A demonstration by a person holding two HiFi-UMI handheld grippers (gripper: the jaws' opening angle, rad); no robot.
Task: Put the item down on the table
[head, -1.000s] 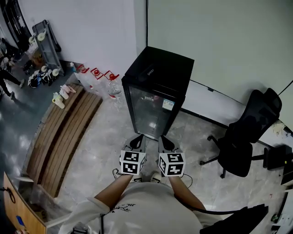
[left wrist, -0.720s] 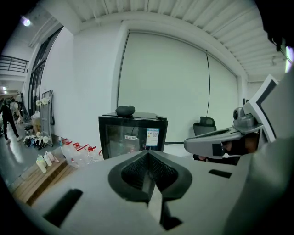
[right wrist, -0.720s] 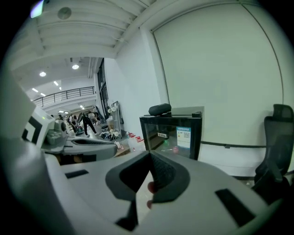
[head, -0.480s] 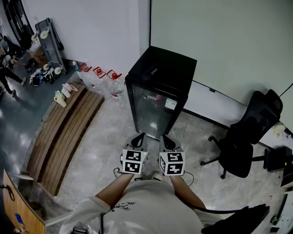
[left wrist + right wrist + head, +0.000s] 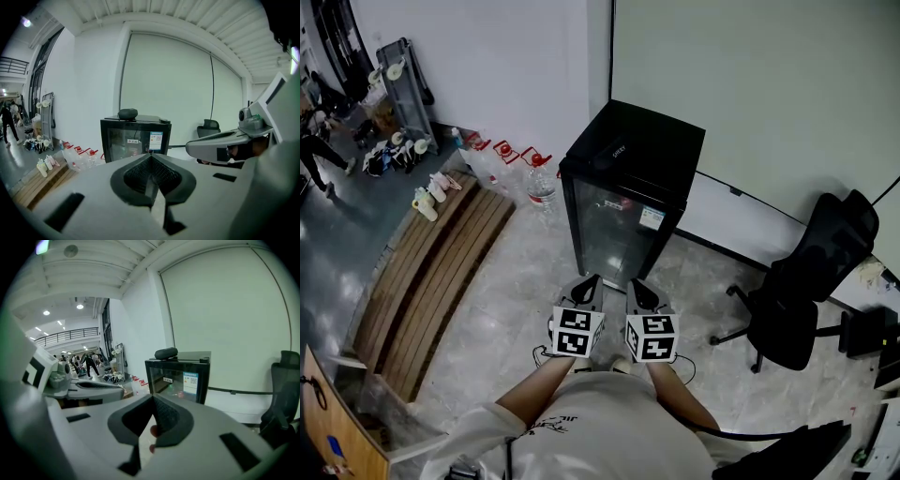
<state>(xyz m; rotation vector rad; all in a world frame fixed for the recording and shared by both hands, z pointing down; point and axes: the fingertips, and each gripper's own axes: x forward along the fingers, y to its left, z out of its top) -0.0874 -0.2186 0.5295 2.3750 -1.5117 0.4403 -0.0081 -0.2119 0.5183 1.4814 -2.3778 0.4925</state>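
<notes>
Item: I can't pick out which one it is. Neither gripper has anything visible in its grip, and no surface to put it on shows in any view.

Left gripper (image 5: pixel 586 286): jaws fully together, nothing between them. Right gripper (image 5: pixel 636 289): jaws also together. Its own view shows a couple of reddish flecks in the slit below the tips; I can't tell what they are.

Both are held side by side, nearly touching, aimed at the black glass-door fridge (image 5: pixel 628 178) at 12 o'clock. Something red and green sits inside behind the glass. A dark oval thing (image 5: pixel 127 113) lies on the fridge top near its front edge.

Risks as I see them:
- Wrong target. With nothing in the jaws, the put-down can't start until an item is picked, and there are two candidates here.
- The fridge door looks closed. Closed jaws going at the glass would only bump it, so they need to open first.
- The oval thing sits close to the edge, so a sloppy reach could push it off the top.
- The grippers are so close together that their marker cubes could clash when one swings out.
- Cable (image 5: pixel 542 354) on the floor by the feet at 6 o'clock is a trip or snag hazard on the turn away.
- Office chair (image 5: pixel 811 272) at 3 o'clock and wooden slats (image 5: pixel 431 272) at 9 o'clock narrow the way out.
</notes>
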